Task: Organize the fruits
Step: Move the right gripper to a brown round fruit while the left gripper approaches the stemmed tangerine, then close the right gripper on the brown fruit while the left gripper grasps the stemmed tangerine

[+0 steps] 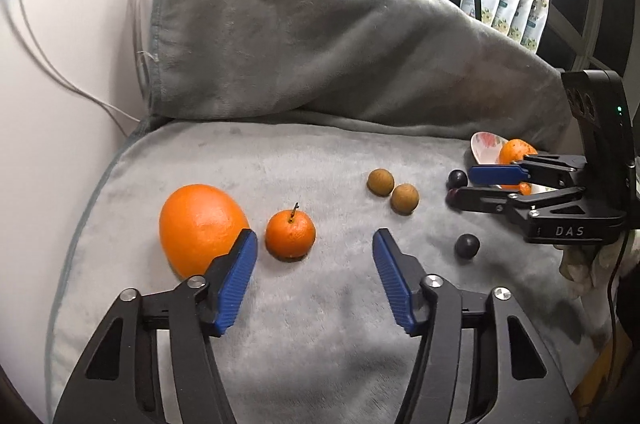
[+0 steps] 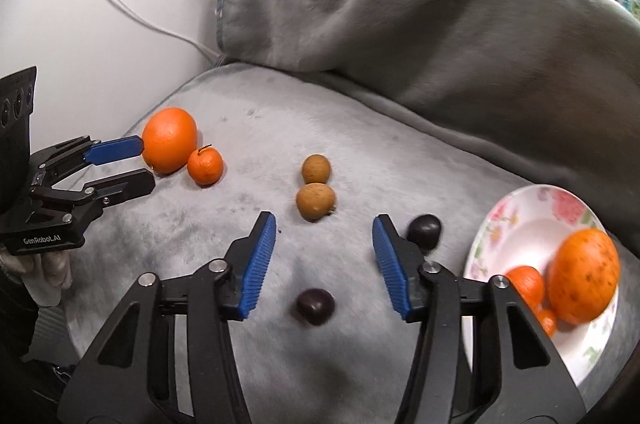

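On the grey blanket (image 1: 280, 164) lie a large orange (image 1: 200, 228), a small tangerine (image 1: 291, 234), two brown round fruits (image 1: 381, 182) and dark round fruits (image 1: 467, 246). My left gripper (image 1: 315, 235) is open; the tangerine sits just past its left fingertip, untouched. My right gripper (image 2: 324, 222) is open above one dark fruit (image 2: 315, 306), which shows between its fingers without touching the pads. Another dark fruit (image 2: 424, 231) lies just outside its right finger. A floral plate (image 2: 520, 220) at the right holds an orange (image 2: 584, 276) and small tangerines (image 2: 526, 284).
A heaped grey blanket (image 1: 340, 44) rises behind the fruit. White cables (image 1: 60, 76) run down the wall on the left. The blanket's edge drops off at the left and front. A gloved hand (image 2: 48, 272) holds the left gripper (image 2: 148, 162).
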A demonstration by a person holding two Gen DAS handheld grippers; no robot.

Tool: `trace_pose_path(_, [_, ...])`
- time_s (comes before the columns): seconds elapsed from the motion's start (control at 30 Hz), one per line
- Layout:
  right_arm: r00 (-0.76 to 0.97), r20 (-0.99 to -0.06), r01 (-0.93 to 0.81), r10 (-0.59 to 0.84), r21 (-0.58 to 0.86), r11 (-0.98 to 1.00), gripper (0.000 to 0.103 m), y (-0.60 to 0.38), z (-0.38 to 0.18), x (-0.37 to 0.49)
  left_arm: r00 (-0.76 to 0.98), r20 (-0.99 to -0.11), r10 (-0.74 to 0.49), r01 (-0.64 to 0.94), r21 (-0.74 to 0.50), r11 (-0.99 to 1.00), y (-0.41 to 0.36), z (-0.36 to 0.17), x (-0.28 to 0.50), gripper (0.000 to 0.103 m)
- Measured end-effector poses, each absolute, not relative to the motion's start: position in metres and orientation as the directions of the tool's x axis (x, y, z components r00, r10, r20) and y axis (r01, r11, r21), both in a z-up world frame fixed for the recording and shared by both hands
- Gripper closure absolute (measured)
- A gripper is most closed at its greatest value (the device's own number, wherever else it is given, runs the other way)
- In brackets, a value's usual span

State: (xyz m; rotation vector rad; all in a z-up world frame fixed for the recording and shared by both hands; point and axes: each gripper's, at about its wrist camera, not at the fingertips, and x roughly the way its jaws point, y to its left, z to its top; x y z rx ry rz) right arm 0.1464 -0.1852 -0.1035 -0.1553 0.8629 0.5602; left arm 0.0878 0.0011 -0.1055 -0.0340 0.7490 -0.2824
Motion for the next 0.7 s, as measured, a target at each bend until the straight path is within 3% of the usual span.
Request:
trace_pose_path(0.2, [0.484,-0.780,-0.539,0.396,0.090,0.837,0.057,-0.173,-0.113,0.158,0.665,-0.702,-0.254,0.295,-0.065,0.953,-0.009,-0.112,0.107,0.050])
trace_pose_path(0.7, [0.430,-0.819,-0.554,0.381,0.094,0.827,0.060,-0.156,-0.132,0.183,0.627,-0.765,-0.147,0.408,0.162,0.898,-0.032,-0.133,0.134,0.059])
